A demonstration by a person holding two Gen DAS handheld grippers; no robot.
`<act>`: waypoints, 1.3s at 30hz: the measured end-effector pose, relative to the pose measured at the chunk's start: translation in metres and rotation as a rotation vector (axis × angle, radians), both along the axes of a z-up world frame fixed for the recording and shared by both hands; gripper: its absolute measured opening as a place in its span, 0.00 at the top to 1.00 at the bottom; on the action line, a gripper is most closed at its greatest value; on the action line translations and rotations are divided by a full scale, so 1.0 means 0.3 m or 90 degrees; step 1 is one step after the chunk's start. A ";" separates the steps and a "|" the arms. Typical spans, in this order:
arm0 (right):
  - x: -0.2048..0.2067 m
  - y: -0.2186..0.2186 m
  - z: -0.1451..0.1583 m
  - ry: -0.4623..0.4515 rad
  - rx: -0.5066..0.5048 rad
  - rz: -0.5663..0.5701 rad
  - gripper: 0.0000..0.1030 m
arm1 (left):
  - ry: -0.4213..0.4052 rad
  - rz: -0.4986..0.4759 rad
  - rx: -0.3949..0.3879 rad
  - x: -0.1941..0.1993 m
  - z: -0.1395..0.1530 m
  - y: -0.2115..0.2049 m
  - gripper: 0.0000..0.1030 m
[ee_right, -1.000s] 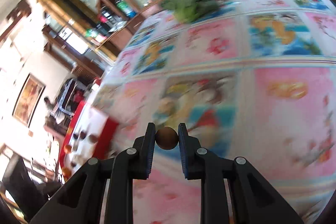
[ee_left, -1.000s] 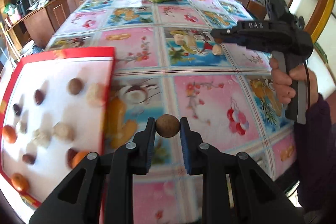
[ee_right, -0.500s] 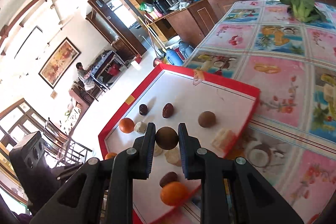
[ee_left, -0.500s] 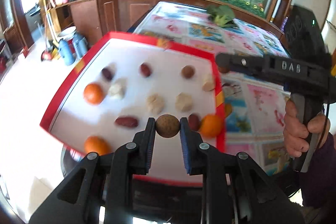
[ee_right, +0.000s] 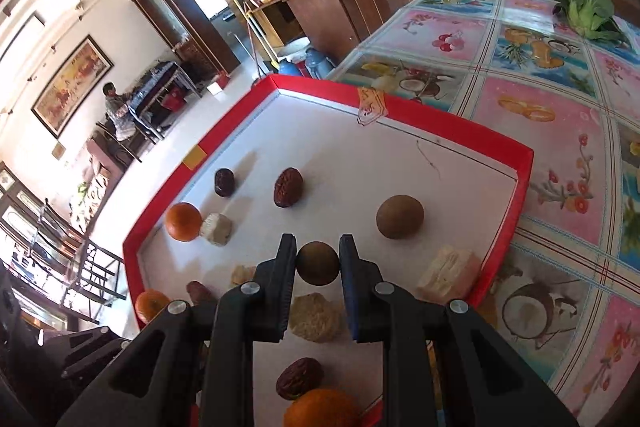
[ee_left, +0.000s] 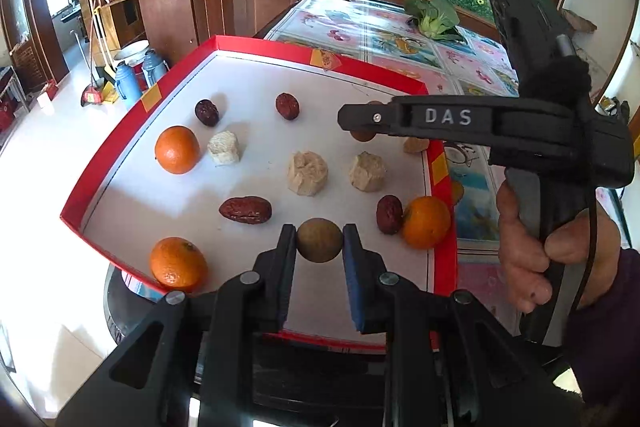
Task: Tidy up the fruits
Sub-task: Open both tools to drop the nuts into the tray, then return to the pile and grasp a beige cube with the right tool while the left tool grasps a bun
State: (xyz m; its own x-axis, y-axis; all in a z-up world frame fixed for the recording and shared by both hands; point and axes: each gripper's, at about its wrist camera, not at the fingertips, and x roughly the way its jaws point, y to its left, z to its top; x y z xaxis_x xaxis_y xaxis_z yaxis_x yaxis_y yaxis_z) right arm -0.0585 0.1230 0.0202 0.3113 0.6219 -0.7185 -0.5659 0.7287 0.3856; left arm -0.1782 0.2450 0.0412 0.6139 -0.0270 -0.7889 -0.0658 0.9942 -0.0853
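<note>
A red-rimmed white tray (ee_left: 256, 45) (ee_right: 404, 107) holds oranges (ee_left: 177, 149), red dates (ee_left: 245, 209) (ee_right: 288, 187), pale cake pieces (ee_left: 307, 173) and a brown longan (ee_right: 399, 217). My left gripper (ee_left: 319, 241) is shut on a brown longan (ee_left: 319, 240) above the tray's near part. My right gripper (ee_right: 318, 264) is shut on another brown longan (ee_right: 318, 263) above the tray's middle; it also shows from the side in the left wrist view (ee_left: 352, 117), over the tray's right half.
The tray lies at the corner of a table with a fruit-print cloth (ee_right: 552, 115). A green vegetable (ee_left: 434, 17) (ee_right: 586, 9) lies at the far end. Thermos jugs (ee_left: 128, 81) stand on the floor beyond the tray's left edge.
Both grippers, each still holding its longan, have come closer to the tray and lower over it. The fruits on the tray have not moved.
</note>
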 end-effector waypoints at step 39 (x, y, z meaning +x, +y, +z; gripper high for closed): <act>-0.040 -0.877 0.124 -0.116 0.061 -0.288 0.44 | -0.018 0.031 0.119 0.044 0.070 -0.132 0.21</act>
State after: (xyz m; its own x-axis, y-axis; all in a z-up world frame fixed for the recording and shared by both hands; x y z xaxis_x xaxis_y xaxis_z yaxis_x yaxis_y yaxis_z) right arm -0.0704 -0.1400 0.0574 0.6810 0.4555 -0.5734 -0.2653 0.8833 0.3866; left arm -0.1649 0.2054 0.0623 0.6330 0.1479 -0.7599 -0.1142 0.9887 0.0974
